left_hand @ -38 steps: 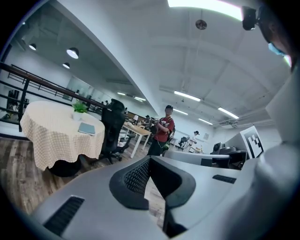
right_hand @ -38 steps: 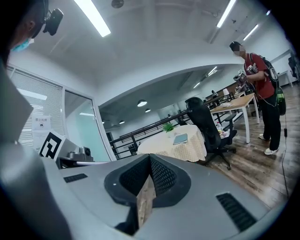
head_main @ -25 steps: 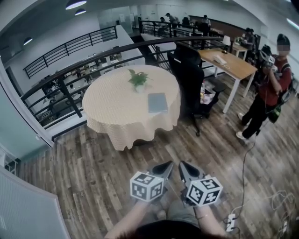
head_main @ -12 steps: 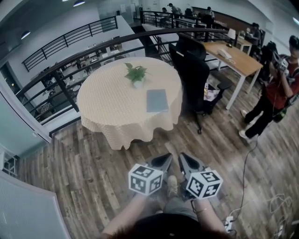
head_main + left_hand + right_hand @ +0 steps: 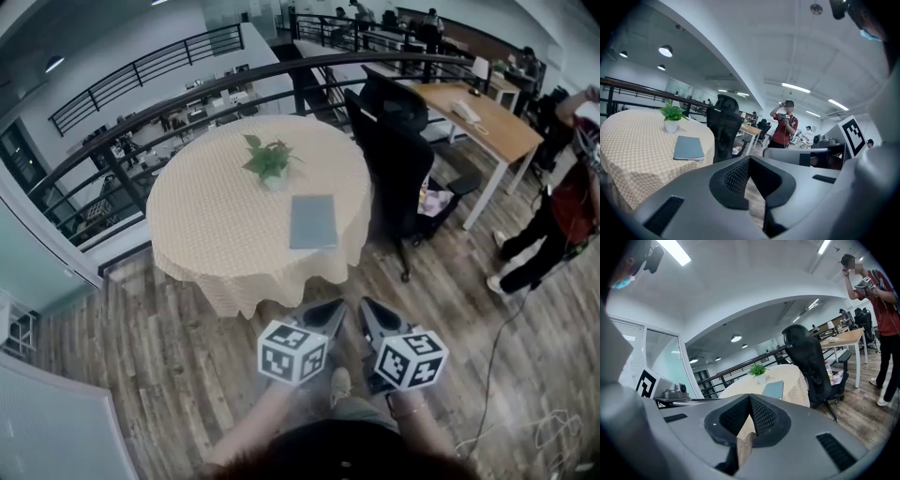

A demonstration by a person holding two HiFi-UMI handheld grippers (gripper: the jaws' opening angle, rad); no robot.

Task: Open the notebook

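Flat grey-blue notebook [image 5: 312,221] is found closed on the round cloth-covered worktop [image 5: 206,216]. Left hand-held gripper [image 5: 337,328] and right hand-held gripper [image 5: 365,306] are held shut and empty, well apart from it. Opening is judged not yet begun.

grey-blue notebook [image 5: 312,221], yellow checked tablecloth [image 5: 206,216], black chair [image 5: 398,164], green plant [image 5: 267,159]

A round table [image 5: 206,225] stands on the wooden floor [image 5: 178,366], draped in a pale yellow checked cloth [image 5: 234,281]. A potted plant [image 5: 269,161] sits at 12 o'clock from the tabletop's centre. A closed grey-blue notebook [image 5: 312,221] lies flat at 4 o'clock, near the edge.
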